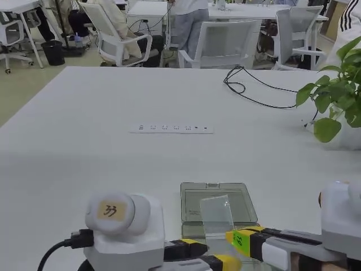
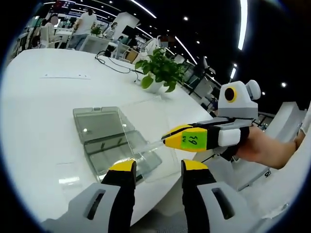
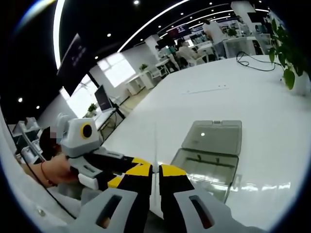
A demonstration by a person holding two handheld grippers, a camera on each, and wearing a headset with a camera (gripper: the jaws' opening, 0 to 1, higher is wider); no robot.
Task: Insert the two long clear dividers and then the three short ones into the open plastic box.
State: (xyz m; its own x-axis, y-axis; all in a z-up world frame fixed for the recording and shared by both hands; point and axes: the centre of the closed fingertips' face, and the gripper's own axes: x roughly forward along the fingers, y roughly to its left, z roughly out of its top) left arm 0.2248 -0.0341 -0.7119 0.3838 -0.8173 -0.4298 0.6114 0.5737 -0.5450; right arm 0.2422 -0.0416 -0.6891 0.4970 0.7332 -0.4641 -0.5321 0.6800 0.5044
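Right tongs (image 3: 156, 171): clenched on a clear divider (image 1: 217, 217), with the pane pinched edge-on between the two yellow tips.
Divider position: low centre of the head view, standing roughly upright over the open plastic box (image 1: 192, 230). Whether its lower edge touches the box floor cannot be told.
Divider type: long or short cannot be told from these frames.
Box: bottom centre of the head view, with its tinted lid (image 1: 192, 197) laid flat behind the tray. No divider is seen seated in it yet.
Left tongs (image 2: 158, 167): released, jaws apart, holding nothing, near the front of the box.
Handling: the divider looks like a thin, light, stiff sheet. It is probably smooth enough to slip in the grip and brittle if bent or forced into a slot.
Where to hold: best near one end of the top edge, which leaves the bottom edge and both ends free to reach the slots. The free tongs could steady the far end.
Left gripper view: shows the pane's broad face spreading over the tray, and the right tongs coming in from the right of the frame.
Right gripper view: reduces the same pane to a thin vertical line above the tips. It gives a clearer look into the tray, where small ribs line the inner wall.
Head view: adds the surroundings. These are the white surface (image 1: 113, 158), a potted plant (image 1: 338, 101) at the right edge and a black cable (image 1: 254, 90) at upper right.
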